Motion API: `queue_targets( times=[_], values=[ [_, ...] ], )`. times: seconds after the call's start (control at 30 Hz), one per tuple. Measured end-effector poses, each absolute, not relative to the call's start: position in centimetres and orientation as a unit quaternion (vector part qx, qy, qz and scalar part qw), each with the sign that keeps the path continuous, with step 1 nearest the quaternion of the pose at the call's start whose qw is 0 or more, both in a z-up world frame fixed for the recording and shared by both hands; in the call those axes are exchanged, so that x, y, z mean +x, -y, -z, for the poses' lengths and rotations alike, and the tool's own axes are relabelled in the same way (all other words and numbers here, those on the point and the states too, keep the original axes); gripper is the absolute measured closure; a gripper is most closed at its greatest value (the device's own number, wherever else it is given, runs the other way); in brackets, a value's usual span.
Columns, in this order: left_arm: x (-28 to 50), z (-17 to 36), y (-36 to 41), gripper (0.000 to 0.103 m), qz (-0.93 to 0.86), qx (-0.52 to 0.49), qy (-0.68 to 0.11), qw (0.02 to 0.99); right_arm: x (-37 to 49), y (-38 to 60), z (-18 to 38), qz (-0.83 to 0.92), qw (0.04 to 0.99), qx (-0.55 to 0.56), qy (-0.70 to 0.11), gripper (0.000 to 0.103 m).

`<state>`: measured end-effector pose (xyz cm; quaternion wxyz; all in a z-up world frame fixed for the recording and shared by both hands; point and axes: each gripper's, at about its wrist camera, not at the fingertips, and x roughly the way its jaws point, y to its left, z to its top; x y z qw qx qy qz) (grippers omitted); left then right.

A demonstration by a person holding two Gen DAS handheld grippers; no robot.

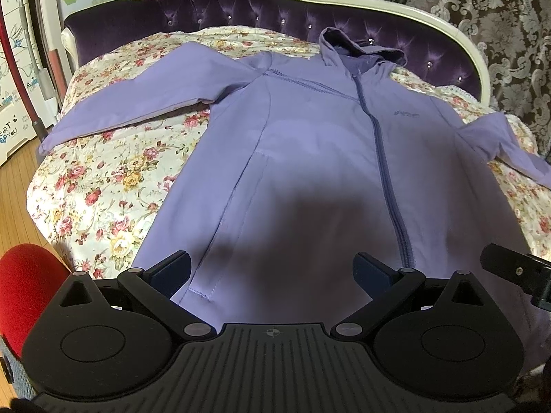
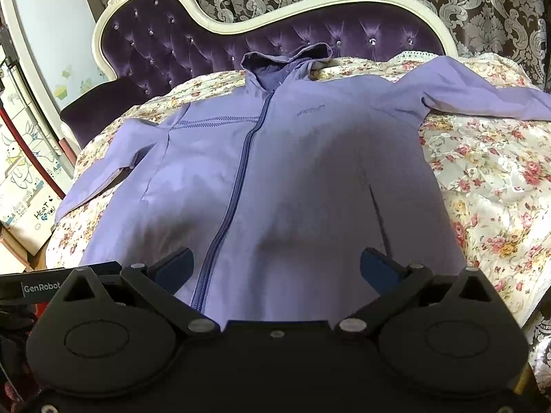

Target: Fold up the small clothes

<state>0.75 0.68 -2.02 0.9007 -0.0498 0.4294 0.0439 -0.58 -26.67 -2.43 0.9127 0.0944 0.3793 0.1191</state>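
left gripper (image 1: pixel 272 268): jaws spread wide, nothing between them; hovers over the hem end of the jacket, apart from the cloth as far as can be told.

right gripper (image 2: pixel 277 265): jaws spread equally wide, empty; also above the hem end, zip just inside its left finger.

jacket (image 1: pixel 310 158): lilac, hooded, zipped shut, laid flat front-up directly ahead of both grippers. long axis runs straight away from them, hem nearest, hood (image 2: pixel 286 63) farthest, against the headboard (image 2: pixel 213 38).

zip (image 1: pixel 382 158): darker line down the middle; ahead and right of the left gripper, ahead and left of the right gripper, so each gripper sits over its own half.

left sleeve (image 1: pixel 137 89): stretched outward, far and to the left of the left gripper; that gripper is the nearer one.

right sleeve (image 2: pixel 475 89): stretched outward, far and to the right of the right gripper; that gripper is the nearer one.

quilt (image 2: pixel 492 179): floral, beneath the jacket, bare on both sides.

judgement: folding not begun; each sleeve lies crosswise to the body axis, so an inward fold across the chest looks likely first.
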Motion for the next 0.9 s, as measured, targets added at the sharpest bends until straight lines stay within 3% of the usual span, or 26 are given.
queue_targets(
  times=[0.6, 0.9],
  values=[
    [2.2, 0.9, -0.5, 0.001, -0.033, -0.038, -0.431, 0.901, 1.7, 28.0, 2.8, -0.138, 0.890, 0.126, -0.415, 0.001],
    [4.9, -1.3, 0.5, 0.001, 0.012, -0.030, -0.403, 0.915, 4.3, 31.4, 1.0, -0.134, 0.894, 0.164, -0.394, 0.001]
  ],
)
